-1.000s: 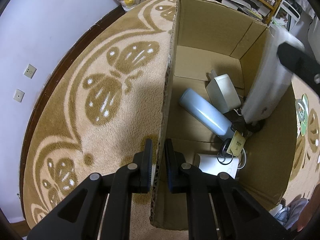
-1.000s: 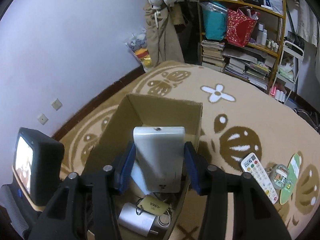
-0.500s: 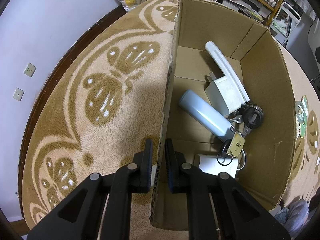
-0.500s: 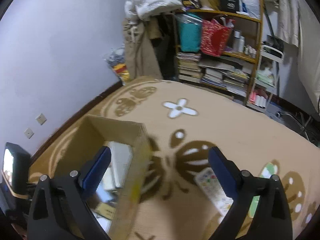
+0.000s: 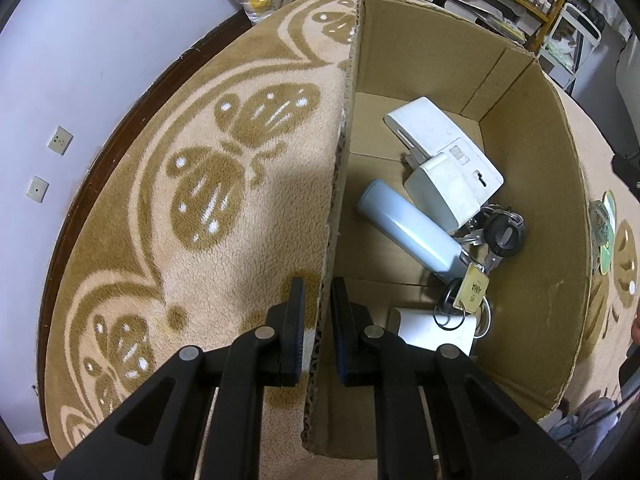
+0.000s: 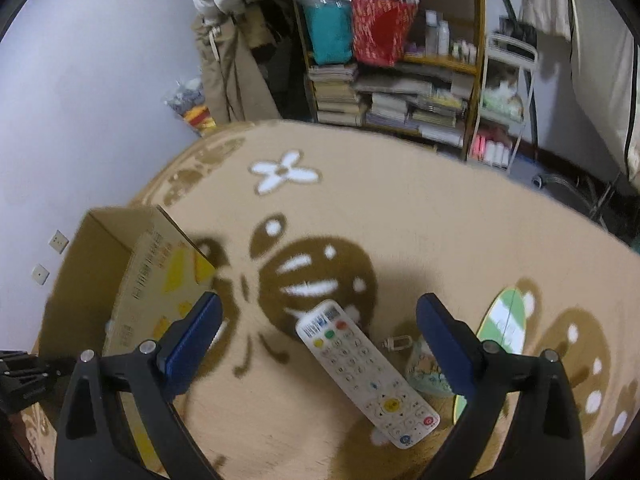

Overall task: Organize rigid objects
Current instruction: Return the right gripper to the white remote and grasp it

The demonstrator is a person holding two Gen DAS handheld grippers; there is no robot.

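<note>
Hand-held gripper [image 6: 318, 334] — unreadable remote [image 6: 366, 368] buttons

Bare rug [image 6: 400, 240] surrounds my remote control [image 6: 366, 368]; only the pouch [image 6: 426, 372] crowds its right edge.

The white rectangular adapter [image 5: 436, 330] at five o'clock in the brown cardboard box [image 5: 552, 208] lies half hidden beneath a brass key tag [image 5: 472, 288], whose lettering is unreadable.

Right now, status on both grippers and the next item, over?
Left gripper clamped on cardboard box wall. Right gripper open, empty, above white remote on rug. Nothing in the way.
</note>
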